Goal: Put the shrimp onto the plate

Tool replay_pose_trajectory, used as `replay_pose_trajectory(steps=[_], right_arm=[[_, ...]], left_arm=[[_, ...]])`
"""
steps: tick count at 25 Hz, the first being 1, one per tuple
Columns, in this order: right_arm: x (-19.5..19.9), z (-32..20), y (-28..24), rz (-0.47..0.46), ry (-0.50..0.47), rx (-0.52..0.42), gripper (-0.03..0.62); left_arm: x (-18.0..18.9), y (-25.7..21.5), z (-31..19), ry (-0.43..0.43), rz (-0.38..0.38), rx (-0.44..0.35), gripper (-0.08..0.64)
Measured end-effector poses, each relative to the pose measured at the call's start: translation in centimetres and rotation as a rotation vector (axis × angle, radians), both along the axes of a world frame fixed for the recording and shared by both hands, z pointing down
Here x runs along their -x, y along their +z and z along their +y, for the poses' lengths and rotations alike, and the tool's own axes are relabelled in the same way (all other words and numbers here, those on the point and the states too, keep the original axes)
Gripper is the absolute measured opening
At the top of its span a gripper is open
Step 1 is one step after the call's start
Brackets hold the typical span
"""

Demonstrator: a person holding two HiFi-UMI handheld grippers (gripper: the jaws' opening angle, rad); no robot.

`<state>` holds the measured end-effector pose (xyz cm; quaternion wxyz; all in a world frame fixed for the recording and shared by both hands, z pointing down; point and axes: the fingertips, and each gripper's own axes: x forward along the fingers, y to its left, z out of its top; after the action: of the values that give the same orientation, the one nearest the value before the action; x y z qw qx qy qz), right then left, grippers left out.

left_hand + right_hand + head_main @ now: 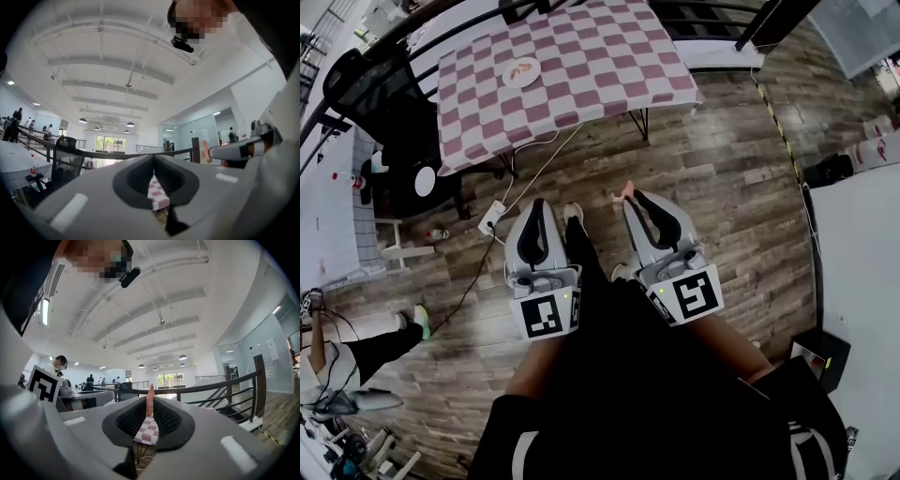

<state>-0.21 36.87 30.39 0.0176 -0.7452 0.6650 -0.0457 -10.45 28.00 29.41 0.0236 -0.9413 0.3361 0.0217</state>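
The plate (530, 82) lies on the desk (609, 56), toward its left edge. A chair (380, 94) stands left of the desk, and a power strip (491, 217) lies on the floor before the desk's left front corner. Well before the desk are the left gripper (535, 202) and right gripper (633, 199), side by side, the shrimp (624, 192) between the right one's jaws

Looks steeply down from head height onto left gripper (540, 204), right gripper (633, 199) and the distant checkered table (581, 66). Ride close behind each gripper's jaws, angled up at the ceiling (117, 56). Share that table, glimpsed between jaws.
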Motion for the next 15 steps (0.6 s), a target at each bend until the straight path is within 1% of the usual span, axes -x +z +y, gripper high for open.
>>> replay_pose_trajectory(steps=[4, 15], right_arm=[[-0.6, -2.9, 0.1, 0.005, -0.019, 0.01, 0.049], [-2.4, -12.8, 0.4, 0.032, -0.082, 0.053, 0.049]], left_arm=[[-1.1, 0.5, -2.9, 0.006, -0.009, 0.009, 0.009], [-2.7, 1.1, -12.5, -0.049, 0.011, 0.048, 0.009]])
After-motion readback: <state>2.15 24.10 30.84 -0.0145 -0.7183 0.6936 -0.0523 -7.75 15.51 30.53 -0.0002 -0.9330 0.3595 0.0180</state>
